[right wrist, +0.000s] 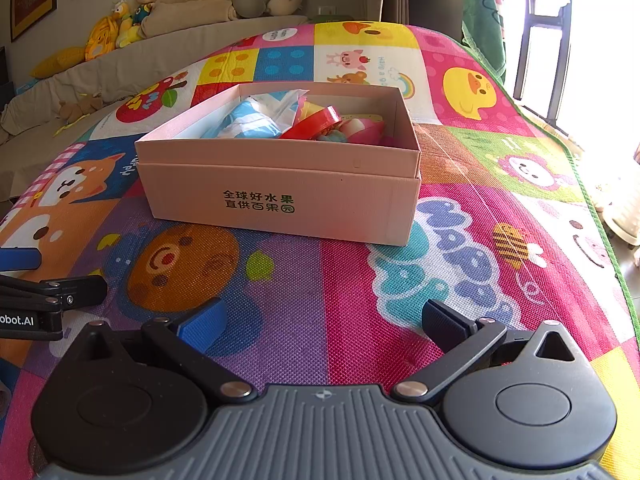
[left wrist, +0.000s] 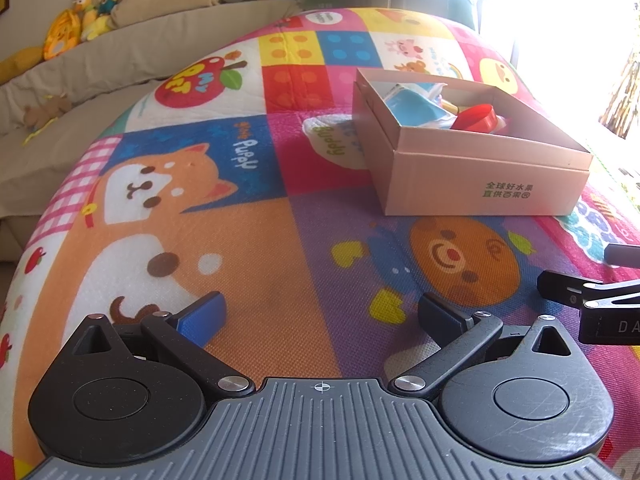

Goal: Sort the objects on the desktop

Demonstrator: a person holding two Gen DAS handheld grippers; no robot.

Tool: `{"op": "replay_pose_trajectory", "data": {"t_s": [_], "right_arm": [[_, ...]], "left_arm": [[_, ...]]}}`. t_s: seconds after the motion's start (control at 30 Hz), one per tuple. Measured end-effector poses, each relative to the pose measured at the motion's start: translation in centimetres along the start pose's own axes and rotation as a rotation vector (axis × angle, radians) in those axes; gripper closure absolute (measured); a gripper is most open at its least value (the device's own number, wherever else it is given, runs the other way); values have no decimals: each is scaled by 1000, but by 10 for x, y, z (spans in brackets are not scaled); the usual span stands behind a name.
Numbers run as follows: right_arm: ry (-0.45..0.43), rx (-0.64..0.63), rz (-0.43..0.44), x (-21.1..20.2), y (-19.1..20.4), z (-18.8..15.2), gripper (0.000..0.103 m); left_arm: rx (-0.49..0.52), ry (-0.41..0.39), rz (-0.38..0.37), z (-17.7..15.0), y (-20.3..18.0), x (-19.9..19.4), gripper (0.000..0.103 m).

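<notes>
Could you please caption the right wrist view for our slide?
Open right gripper faces a pink box of sorted items on a colourful play mat.

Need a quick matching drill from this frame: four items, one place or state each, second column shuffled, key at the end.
Items
1. pink box
2. red tape roll
3. left gripper
4. plush toys

Place or state
A. on the sofa at the back
B. open, holding nothing
C. standing on the play mat, lid off
D. inside the box, beside a blue-and-white packet

Pairs: 1-C, 2-D, 3-B, 4-A
</notes>
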State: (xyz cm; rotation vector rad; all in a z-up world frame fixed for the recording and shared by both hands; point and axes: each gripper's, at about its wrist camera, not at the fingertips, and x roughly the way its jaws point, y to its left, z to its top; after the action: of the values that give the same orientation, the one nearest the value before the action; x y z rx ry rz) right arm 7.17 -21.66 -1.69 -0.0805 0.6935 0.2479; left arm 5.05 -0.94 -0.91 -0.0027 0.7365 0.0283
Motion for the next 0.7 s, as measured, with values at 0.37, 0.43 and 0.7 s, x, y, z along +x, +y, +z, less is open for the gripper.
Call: {"op": "replay_pose_trajectory", "data": {"t_s": [0.37, 0.43, 0.7], "right_arm": [[0, 0, 0, 0, 0, 0, 0], [0, 0, 0, 1, 0, 1, 0], [0, 0, 0, 1, 0, 0, 0]], "left_arm": [[1, 0, 1, 0, 0, 0, 0], [1, 0, 1, 0, 0, 0, 0], [1, 0, 1, 0, 0, 0, 0]]}}
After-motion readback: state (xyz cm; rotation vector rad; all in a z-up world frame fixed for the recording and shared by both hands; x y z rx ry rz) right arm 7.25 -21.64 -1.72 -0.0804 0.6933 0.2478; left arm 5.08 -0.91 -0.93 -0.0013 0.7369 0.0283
